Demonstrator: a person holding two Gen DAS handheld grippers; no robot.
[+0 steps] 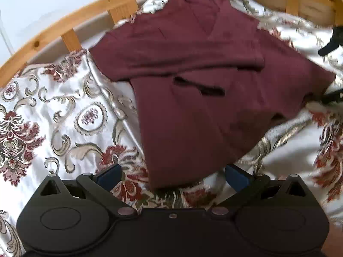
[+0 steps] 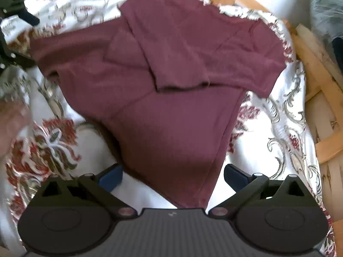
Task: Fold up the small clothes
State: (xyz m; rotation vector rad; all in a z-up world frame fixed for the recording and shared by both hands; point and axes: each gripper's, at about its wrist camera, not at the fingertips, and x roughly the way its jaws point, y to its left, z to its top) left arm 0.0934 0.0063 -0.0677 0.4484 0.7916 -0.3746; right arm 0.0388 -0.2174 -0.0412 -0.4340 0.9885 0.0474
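The bed's white floral bedspread [image 1: 64, 107] carries my dark maroon knit top [image 1: 193, 85], its sleeves folded inward. My left tool [image 1: 173, 176] and right tool [image 2: 172, 176] gape wide, empty, at its near hem; I'd pinch both corners evenly.

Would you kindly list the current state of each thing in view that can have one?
maroon garment: partly folded, sleeve turned in over the body, lying on the bedspread.
left gripper: open, empty, near the garment's closest corner.
right gripper: open, a garment corner lying between its fingers, ungripped.
bedspread: spread out, wrinkled.
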